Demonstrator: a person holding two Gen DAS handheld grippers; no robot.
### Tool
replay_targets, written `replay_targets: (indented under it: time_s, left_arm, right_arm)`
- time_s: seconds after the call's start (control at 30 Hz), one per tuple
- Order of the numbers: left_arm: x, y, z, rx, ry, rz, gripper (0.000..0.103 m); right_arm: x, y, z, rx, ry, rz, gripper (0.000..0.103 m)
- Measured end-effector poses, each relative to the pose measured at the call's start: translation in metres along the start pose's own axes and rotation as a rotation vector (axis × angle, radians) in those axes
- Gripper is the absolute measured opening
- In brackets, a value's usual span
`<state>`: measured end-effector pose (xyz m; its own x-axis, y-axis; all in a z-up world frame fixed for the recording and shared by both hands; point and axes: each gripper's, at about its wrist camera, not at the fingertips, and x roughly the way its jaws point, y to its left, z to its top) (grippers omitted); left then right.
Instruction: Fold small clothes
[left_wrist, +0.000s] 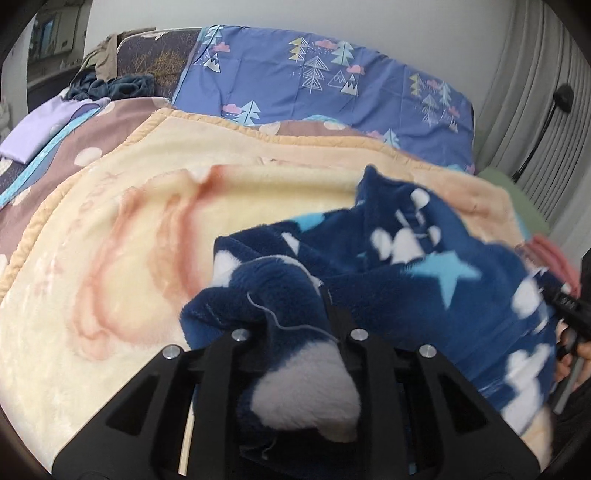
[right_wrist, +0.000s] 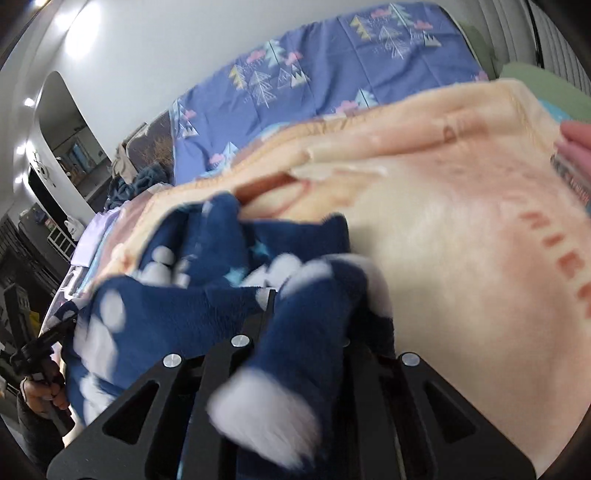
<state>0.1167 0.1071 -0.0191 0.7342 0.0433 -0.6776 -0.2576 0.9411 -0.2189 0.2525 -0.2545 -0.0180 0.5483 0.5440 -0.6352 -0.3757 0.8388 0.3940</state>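
Pinching bunched folds of the navy fleece garment at six o'clock, both grippers' jaws hold it over the cream blanket, whose lettering is unreadable.

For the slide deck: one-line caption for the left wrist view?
Left tongs clamp a navy fleece garment with white and blue shapes above a cream blanket.

Home bedroom. Bed w/ cream fleece blanket, blue tree-print duvet along its far edge by the wall, clothes pile at far-left corner, curtain at right.
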Motion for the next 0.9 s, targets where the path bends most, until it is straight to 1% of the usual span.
replay_targets:
  time_s: [0.03,0.1,0.13,0.2,0.27,0.33,0.37,0.4,0.47,0.53,0.57,0.6,0.63,0.67,0.73,0.83,0.9]
  left_arm:
    - [0.000,-0.002,-0.002,0.018,-0.015,0.008,0.022]
    - [-0.004,-0.005,-0.001,0.044,-0.020,0.014,0.022]
    - [-0.005,-0.005,0.000,0.045,-0.020,0.014,0.022]
    - [-0.010,-0.005,0.000,0.044,-0.021,0.007,0.024]
    - [-0.023,-0.002,0.000,0.020,-0.025,-0.018,0.030]
    - [-0.037,0.003,-0.003,-0.010,-0.028,-0.051,0.044]
    - [-0.047,0.006,-0.006,-0.024,-0.028,-0.076,0.047]
    - [-0.054,0.008,-0.008,-0.025,-0.030,-0.082,0.049]
    - [-0.067,0.009,-0.014,-0.013,-0.029,-0.093,0.049]
    - [-0.075,0.011,-0.020,-0.017,-0.015,-0.121,0.047]
    - [-0.075,0.013,-0.023,-0.023,0.000,-0.140,0.041]
    - [-0.074,0.014,-0.024,-0.029,0.011,-0.146,0.023]
    - [-0.072,0.014,-0.025,-0.035,0.018,-0.152,0.012]
    - [-0.070,0.014,-0.024,-0.055,0.019,-0.161,0.012]
    - [-0.072,0.013,-0.021,-0.077,-0.005,-0.167,0.010]
    - [-0.084,0.007,-0.011,-0.060,-0.055,-0.172,0.010]
    - [-0.097,0.004,0.003,-0.044,-0.096,-0.183,0.009]
  right_arm:
    - [-0.001,-0.001,0.000,-0.008,-0.004,0.009,0.011]
    - [-0.005,0.001,0.000,-0.024,-0.006,0.014,0.012]
    - [-0.007,0.001,0.000,-0.032,-0.005,0.018,0.015]
    - [-0.011,0.003,-0.001,-0.030,-0.010,0.021,0.016]
    - [-0.023,0.005,-0.004,-0.026,-0.025,0.026,0.021]
    - [-0.037,0.008,-0.006,-0.027,-0.032,0.032,0.027]
    - [-0.041,0.009,-0.006,-0.029,-0.031,0.036,0.030]
    - [-0.048,0.010,-0.008,-0.034,-0.031,0.041,0.031]
    - [-0.058,0.012,-0.011,-0.042,-0.037,0.042,0.031]
    - [-0.065,0.014,-0.015,-0.062,-0.044,0.036,0.031]
    - [-0.065,0.016,-0.016,-0.075,-0.045,0.030,0.029]
    - [-0.065,0.018,-0.016,-0.088,-0.043,0.026,0.025]
    - [-0.064,0.021,-0.017,-0.098,-0.039,0.024,0.015]
    - [-0.063,0.023,-0.017,-0.103,-0.040,0.018,0.012]
    - [-0.068,0.028,-0.015,-0.115,-0.066,0.018,0.011]
    - [-0.081,0.031,-0.008,-0.116,-0.121,0.041,0.010]
    - [-0.089,0.032,0.003,-0.110,-0.157,0.059,0.010]
